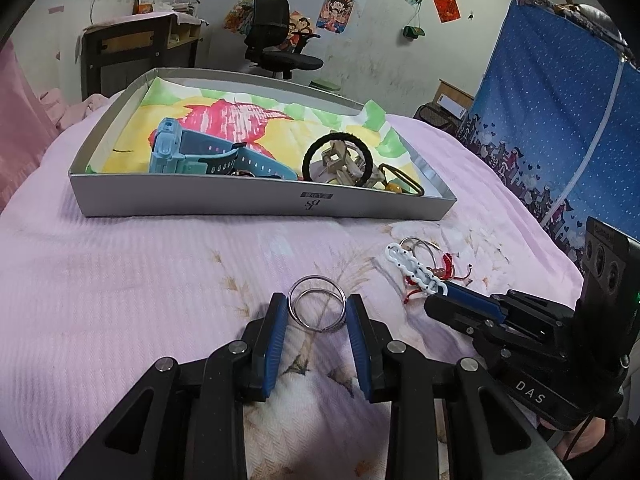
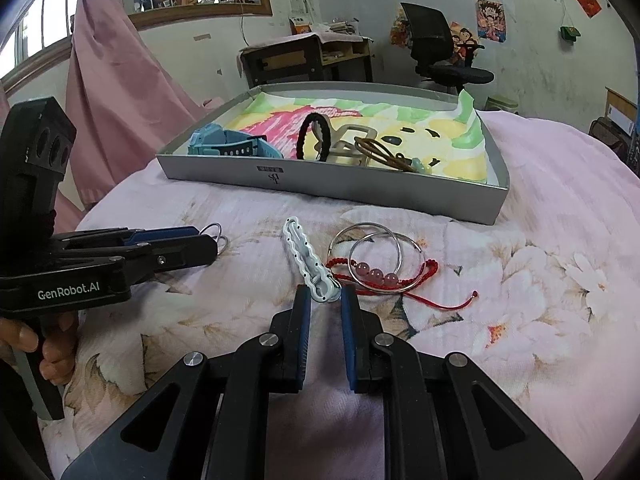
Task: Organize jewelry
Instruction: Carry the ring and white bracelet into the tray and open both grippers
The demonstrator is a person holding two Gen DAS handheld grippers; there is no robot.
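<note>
Looking along the left gripper (image 1: 317, 312), its fingers stand spread around the silver rings (image 1: 317, 303), not yet pinching, while the box (image 1: 256, 200) at 12 o'clock already holds a blue watch (image 1: 200, 152) and black hair tie (image 1: 338, 160). From the right gripper (image 2: 325, 296), spread around the white clip (image 2: 308, 260), pink beads (image 2: 374, 274) show on the bangles (image 2: 376, 258) at 1 o'clock, so the bedspread (image 2: 540, 280) pieces remain.
</note>
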